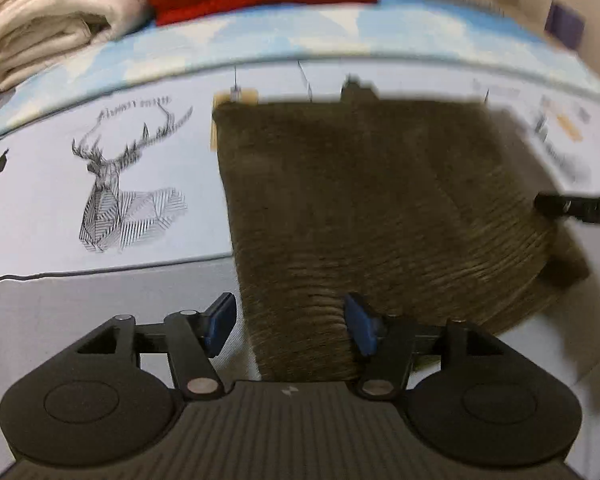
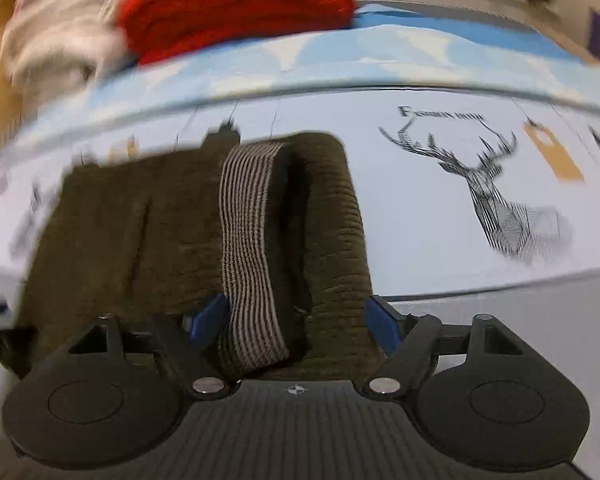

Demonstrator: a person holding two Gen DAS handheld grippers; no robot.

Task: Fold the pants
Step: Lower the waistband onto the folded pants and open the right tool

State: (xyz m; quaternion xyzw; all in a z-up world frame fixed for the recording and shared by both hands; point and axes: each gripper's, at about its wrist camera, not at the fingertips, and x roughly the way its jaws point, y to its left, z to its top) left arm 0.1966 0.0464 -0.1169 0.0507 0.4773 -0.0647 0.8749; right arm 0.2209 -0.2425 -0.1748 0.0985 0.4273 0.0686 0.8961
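A: Looking at the pants [image 1: 360,208], they lie on the printed sheet [image 1: 148,216]; our left gripper [image 1: 290,320] is spread wide.

B: Our right gripper [image 2: 296,320] is spread too, around the striped waistband [image 2: 252,248]. We should close on both layers together.

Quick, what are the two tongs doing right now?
Left tongs: open, straddling the pants edge.
Right tongs: open around the striped waistband.

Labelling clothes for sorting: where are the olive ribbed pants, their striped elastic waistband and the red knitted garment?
olive ribbed pants [image 1: 340,208], left wrist view, flat middle.
striped elastic waistband [image 2: 248,248], right wrist view, band's centre.
red knitted garment [image 2: 236,4], right wrist view, front.
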